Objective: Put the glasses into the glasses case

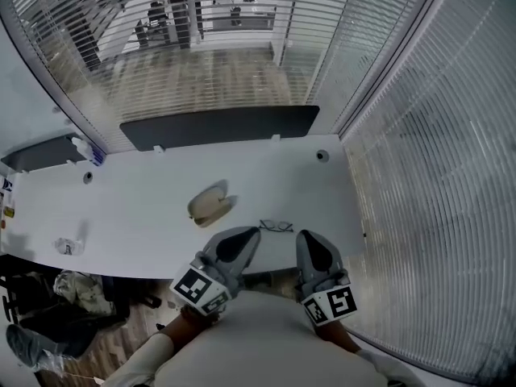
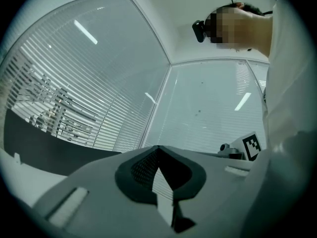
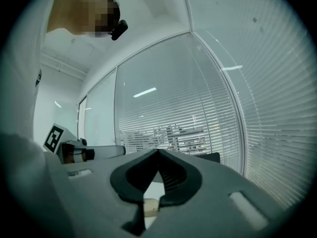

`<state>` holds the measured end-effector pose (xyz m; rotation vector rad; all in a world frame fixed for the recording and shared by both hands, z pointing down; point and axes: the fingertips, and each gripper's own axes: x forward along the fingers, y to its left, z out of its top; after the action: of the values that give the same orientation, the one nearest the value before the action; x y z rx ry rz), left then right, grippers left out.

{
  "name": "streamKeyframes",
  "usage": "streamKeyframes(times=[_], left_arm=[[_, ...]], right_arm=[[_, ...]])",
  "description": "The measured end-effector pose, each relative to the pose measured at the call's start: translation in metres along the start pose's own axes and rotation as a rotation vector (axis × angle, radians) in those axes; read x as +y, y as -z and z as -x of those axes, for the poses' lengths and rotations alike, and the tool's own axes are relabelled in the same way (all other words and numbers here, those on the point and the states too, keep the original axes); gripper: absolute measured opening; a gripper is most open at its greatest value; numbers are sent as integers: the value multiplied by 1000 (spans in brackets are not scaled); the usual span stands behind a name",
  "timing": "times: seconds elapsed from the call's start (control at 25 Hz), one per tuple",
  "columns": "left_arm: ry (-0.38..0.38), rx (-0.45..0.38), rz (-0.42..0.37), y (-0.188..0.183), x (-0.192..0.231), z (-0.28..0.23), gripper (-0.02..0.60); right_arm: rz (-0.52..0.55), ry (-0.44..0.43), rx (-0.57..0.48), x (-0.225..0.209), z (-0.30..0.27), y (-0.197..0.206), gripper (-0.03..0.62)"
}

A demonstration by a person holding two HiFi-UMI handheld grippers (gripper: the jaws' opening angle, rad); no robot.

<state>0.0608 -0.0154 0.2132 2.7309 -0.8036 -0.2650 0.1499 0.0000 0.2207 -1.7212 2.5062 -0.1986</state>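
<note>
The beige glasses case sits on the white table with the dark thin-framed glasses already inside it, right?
Not inside. In the head view the dark thin-framed glasses lie on the white table just right of the beige glasses case, apart from it.

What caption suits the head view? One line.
Left gripper and right gripper, both shut, at the white table's edge; glasses and open case ahead.

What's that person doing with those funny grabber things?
A person holds a hand-held gripper in each hand over the near edge of a white table. The left hand-held gripper and the right hand-held gripper are both shut and empty. The glasses lie on the table, beside the open glasses case. Nothing is picked up yet.
</note>
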Motion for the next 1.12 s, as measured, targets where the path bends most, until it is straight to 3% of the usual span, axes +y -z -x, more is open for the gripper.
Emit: streamKeyframes(times=[0.16, 0.84, 1.12], left_arm=[[-8, 15, 36, -6, 10, -2, 3], [-113, 193, 155, 73, 30, 9, 3], [-125, 209, 171, 86, 33, 9, 3]], right_arm=[[-10, 11, 33, 1, -9, -7, 3], [-116, 8, 246, -10, 5, 69, 3], [-126, -4, 288, -9, 9, 86, 3]])
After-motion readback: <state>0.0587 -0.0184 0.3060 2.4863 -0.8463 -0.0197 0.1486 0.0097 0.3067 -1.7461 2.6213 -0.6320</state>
